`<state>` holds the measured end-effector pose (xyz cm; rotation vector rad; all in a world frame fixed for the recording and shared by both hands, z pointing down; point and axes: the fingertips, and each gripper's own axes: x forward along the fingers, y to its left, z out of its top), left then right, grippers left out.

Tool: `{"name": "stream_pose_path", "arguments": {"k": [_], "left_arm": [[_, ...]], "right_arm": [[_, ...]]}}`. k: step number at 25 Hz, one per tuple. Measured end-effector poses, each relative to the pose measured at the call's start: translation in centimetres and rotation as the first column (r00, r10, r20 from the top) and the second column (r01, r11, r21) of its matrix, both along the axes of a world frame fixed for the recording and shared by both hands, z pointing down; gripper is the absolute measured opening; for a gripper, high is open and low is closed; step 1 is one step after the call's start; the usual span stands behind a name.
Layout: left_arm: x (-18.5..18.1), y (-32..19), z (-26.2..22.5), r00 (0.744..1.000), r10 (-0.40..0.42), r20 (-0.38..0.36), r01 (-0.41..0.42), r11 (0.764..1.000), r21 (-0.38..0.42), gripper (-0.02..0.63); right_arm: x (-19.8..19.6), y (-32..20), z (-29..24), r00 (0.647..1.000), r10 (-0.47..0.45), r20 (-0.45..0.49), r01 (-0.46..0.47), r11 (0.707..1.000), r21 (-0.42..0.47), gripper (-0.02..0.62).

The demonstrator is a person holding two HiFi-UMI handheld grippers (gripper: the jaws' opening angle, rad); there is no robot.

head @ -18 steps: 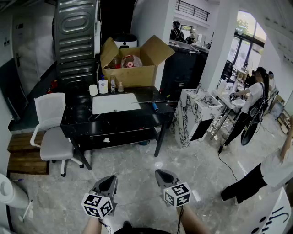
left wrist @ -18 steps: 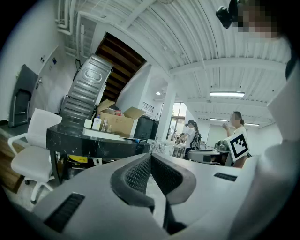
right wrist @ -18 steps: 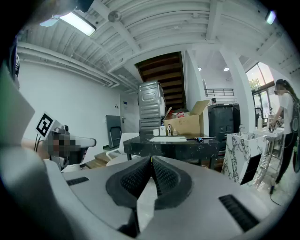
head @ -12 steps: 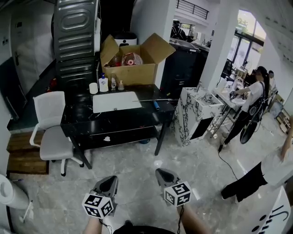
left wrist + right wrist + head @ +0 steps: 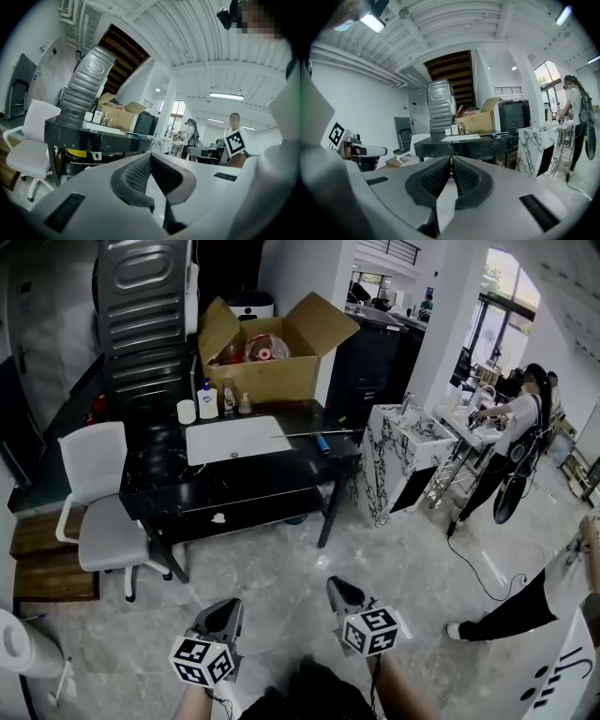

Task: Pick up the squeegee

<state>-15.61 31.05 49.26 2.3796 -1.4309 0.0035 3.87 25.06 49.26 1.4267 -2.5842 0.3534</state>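
The squeegee (image 5: 319, 437) lies on the right end of the black table (image 5: 244, 486), a thin metal blade with a blue handle, beside a white mat (image 5: 234, 439). In the right gripper view the squeegee (image 5: 494, 135) shows small and far on the tabletop, as the squeegee (image 5: 137, 136) does in the left gripper view. My left gripper (image 5: 223, 607) and right gripper (image 5: 336, 589) hang low over the marble floor, well short of the table, both pointed toward it. Each is shut with nothing held: the left gripper (image 5: 151, 154) and the right gripper (image 5: 451, 160) have their pads meeting at the tips.
An open cardboard box (image 5: 272, 381) and small bottles (image 5: 208, 401) stand at the table's back. A white office chair (image 5: 98, 521) is left of the table, a marble-patterned stand (image 5: 398, 460) right of it. People (image 5: 511, 446) work at the far right.
The head view has tilted and shifted slightly, so the table sits a little higher in frame. Both grippers stay shut and keep about the same place.
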Motion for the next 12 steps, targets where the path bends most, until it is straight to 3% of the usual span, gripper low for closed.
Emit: {"name": "stream_pose_path", "arguments": {"k": [12], "left_arm": [[-1.3,-9.5,2.6,0.999,-0.045,0.025,0.046,0.997,-0.058,0.020]], "right_arm": [[0.2,-12.1,3.5,0.999,0.037,0.031,-0.035,0.998,-0.056,0.049]]}}
